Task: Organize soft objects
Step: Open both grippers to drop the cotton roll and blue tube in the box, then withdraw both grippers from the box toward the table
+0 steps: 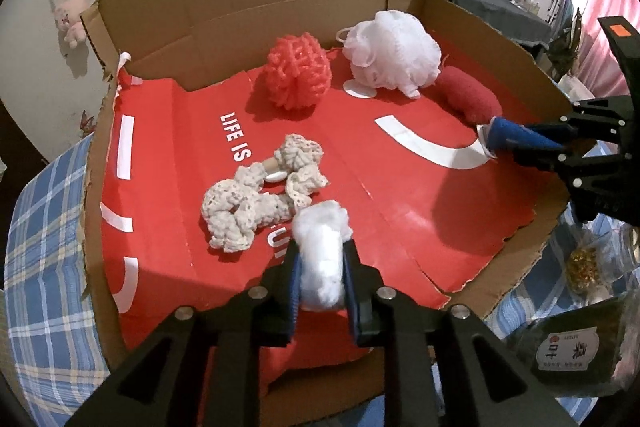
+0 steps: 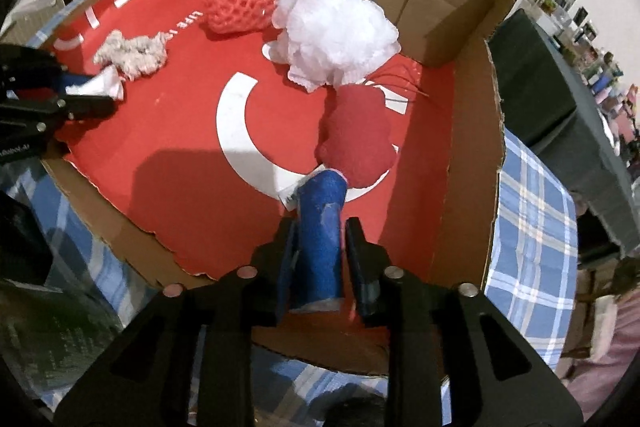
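Note:
My left gripper (image 1: 322,259) is shut on a white cotton wad (image 1: 322,259), held over the red liner of the cardboard box (image 1: 280,7), next to a cream crocheted piece (image 1: 256,195). My right gripper (image 2: 320,247) is shut on a blue roll (image 2: 322,227), its tip by a dark red pad (image 2: 356,135). In the left wrist view the right gripper (image 1: 504,141) is at the box's right side beside the dark red pad (image 1: 468,97). A coral net ball (image 1: 298,71) and a white mesh pouf (image 1: 392,53) sit at the back. The left gripper (image 2: 96,87) shows at the right wrist view's left edge.
The box rests on a blue plaid cloth (image 1: 44,227). A dark packet (image 1: 572,351) and a bag with gold bits (image 1: 584,263) lie outside the box at right. A dark table with clutter (image 2: 560,75) stands beyond the right wall. A pink plush toy (image 1: 72,15) lies on the floor.

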Tool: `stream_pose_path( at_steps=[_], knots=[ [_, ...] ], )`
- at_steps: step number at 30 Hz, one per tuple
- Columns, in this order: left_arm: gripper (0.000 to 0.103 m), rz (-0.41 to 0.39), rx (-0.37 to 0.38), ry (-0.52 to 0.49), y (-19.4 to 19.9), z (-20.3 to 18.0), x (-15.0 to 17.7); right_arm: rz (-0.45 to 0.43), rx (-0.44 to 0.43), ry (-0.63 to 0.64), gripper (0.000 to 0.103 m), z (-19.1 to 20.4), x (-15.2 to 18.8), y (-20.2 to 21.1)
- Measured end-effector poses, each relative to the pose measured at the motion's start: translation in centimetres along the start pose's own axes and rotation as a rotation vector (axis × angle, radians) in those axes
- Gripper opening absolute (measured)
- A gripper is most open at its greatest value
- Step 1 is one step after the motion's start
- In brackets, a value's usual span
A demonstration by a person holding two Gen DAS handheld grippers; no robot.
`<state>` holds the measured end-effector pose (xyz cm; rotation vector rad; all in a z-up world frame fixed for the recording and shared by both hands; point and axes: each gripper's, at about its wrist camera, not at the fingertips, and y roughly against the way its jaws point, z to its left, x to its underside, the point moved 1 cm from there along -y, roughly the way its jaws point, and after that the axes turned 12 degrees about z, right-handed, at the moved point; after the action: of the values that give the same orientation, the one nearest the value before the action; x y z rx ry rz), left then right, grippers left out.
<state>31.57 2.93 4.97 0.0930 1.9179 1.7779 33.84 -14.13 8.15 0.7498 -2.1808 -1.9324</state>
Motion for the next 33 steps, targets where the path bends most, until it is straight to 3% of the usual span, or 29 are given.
stream_pose_path(
  at_steps=[3,5,12,18,30,33],
  knots=[
    [0.035,0.000,-0.001,0.007,0.0,0.0,-0.1,-0.003,-0.038,0.021,0.052,0.5,-0.1,0.1],
    [0.038,-0.007,-0.003,0.009,0.0,-0.1,-0.2,-0.018,0.001,0.034,0.059,1.3,-0.1,0.4],
    [0.050,-0.034,0.001,0.017,0.8,-0.2,0.0,-0.062,0.037,0.027,0.061,1.4,-0.1,2.4],
    [0.067,-0.102,0.020,0.052,3.4,-0.1,0.7,-0.104,0.038,-0.005,0.066,1.6,1.0,4.9],
    [0.093,-0.350,-0.002,0.067,13.7,-3.8,6.0,-0.295,0.009,-0.136,0.076,0.9,6.5,13.9],
    [0.098,-0.425,-0.035,0.073,16.1,-5.1,7.9,-0.359,-0.005,-0.166,0.083,1.3,8.8,16.3]
  ],
)
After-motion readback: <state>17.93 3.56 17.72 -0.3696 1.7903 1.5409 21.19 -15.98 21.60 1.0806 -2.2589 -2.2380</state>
